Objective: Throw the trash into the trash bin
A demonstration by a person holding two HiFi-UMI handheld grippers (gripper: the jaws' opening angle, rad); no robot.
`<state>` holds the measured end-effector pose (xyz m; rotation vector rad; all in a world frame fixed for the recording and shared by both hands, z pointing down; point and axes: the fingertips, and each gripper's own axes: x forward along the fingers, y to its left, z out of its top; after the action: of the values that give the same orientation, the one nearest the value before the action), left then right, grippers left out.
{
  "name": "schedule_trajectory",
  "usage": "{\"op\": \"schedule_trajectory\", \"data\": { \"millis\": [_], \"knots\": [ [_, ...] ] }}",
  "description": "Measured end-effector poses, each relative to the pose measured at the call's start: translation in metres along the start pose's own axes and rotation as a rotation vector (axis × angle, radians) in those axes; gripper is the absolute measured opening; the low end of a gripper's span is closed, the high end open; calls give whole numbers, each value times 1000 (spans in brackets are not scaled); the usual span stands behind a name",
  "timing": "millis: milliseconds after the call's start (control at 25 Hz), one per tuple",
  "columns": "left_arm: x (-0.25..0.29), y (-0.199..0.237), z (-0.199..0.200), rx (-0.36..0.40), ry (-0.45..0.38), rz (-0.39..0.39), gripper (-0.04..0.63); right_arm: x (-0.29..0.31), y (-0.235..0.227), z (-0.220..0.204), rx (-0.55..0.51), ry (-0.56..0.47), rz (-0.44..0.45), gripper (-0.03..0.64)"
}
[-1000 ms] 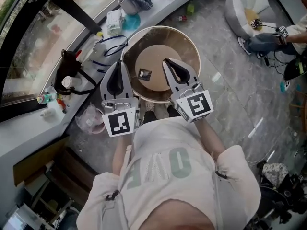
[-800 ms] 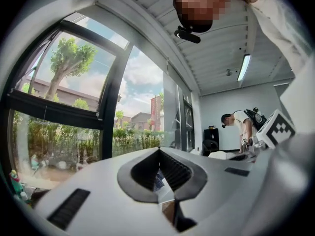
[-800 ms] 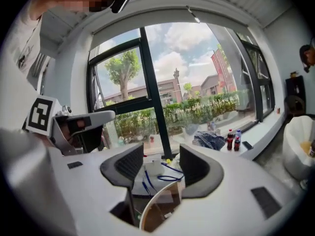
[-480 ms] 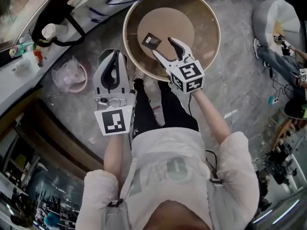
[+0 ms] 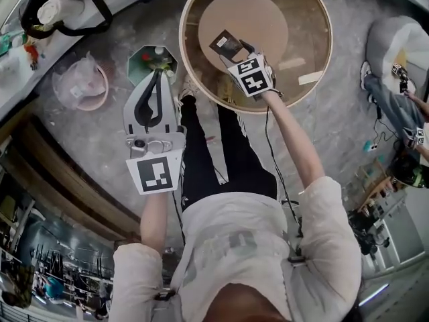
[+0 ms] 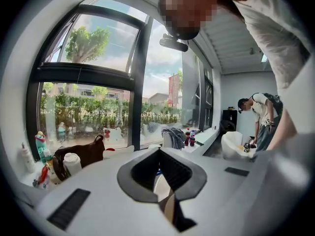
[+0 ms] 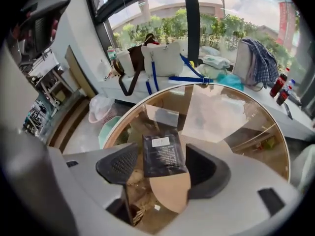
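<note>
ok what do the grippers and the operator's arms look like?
The left gripper and right gripper have light grey curved shells with black textured pads and a white cube of black square markers. Pale sweatshirt sleeves, pushed up. The right gripper's jaws have just been opening, with a black packet between them.

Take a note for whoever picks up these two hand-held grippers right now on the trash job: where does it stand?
Right hand-held gripper: open, its jaws have just been opening, low over the glass table. The black packet lies between the jaws, not gripped.
Left hand-held gripper: shut, empty, held beside the table.
Green bin: on the floor by the table's edge, some rubbish inside.
Done: nothing yet with this packet.
Left: close on the packet, lift it, drop it in the bin.
</note>
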<state>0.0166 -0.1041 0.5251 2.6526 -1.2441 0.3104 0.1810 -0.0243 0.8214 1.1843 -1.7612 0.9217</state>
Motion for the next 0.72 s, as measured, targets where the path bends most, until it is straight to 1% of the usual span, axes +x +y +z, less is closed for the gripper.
{"op": "schedule_trajectory", "data": {
  "millis": [120, 240, 360, 560, 720],
  "knots": [
    [1, 5, -12, -20, 13, 10, 11, 19, -3, -6, 4, 46, -4, 302],
    [4, 2, -15, -23, 14, -5, 11, 30, 0, -9, -17, 73, 11, 320],
    [8, 0, -16, -26, 19, -15, 11, 39, 1, -14, -15, 92, 11, 336],
    [10, -1, -16, -43, 2, -26, 11, 44, 2, -16, -43, 100, -22, 336],
    [8, -4, -20, -51, 12, -24, 11, 45, 1, -18, -40, 138, -26, 336]
  ]
}}
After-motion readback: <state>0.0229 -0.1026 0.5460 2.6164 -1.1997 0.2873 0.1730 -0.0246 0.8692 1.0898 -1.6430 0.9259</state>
